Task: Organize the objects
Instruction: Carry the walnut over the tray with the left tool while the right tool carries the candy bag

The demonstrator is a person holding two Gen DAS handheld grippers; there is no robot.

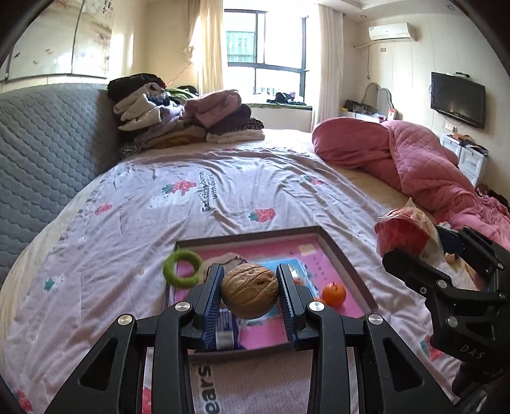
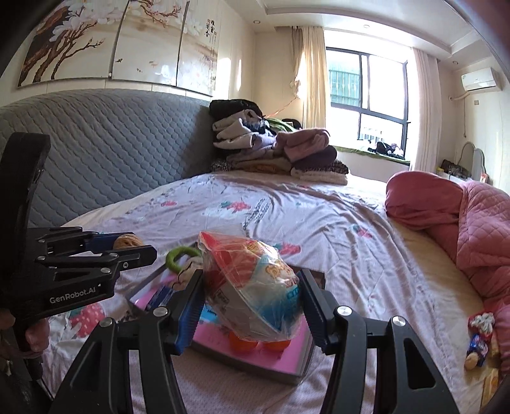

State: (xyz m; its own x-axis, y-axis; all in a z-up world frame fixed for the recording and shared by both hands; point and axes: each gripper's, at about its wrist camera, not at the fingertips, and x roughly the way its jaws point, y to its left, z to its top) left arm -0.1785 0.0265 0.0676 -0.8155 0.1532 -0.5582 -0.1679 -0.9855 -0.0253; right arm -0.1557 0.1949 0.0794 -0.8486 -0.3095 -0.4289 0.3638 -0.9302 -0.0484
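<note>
The left gripper (image 1: pixel 249 286) pinches a walnut (image 1: pixel 249 293) above the near edge of a pink tray (image 1: pixel 344 254) on the bed (image 1: pixel 127 203). The right gripper (image 2: pixel 251 299), above the tray, clamps a clear snack bag (image 2: pixel 251 286) whose print is unreadable. Readable: "GenRobot.AI" on the left gripper's side, "bears" on the sheet (image 1: pixel 204 375). A green ring (image 1: pixel 181 269) rests on the tray's far-left corner, and an orange (image 1: pixel 333 294) lies near its right edge.

A pile of folded clothes (image 1: pixel 185 117) rests on the bed (image 1: pixel 95 223) against the grey quilted headboard (image 1: pixel 47 143). A pink quilt (image 1: pixel 414 159) lies bunched beside it. A television (image 1: pixel 458 99) and an air conditioner (image 1: pixel 392 31) are wall-mounted.
</note>
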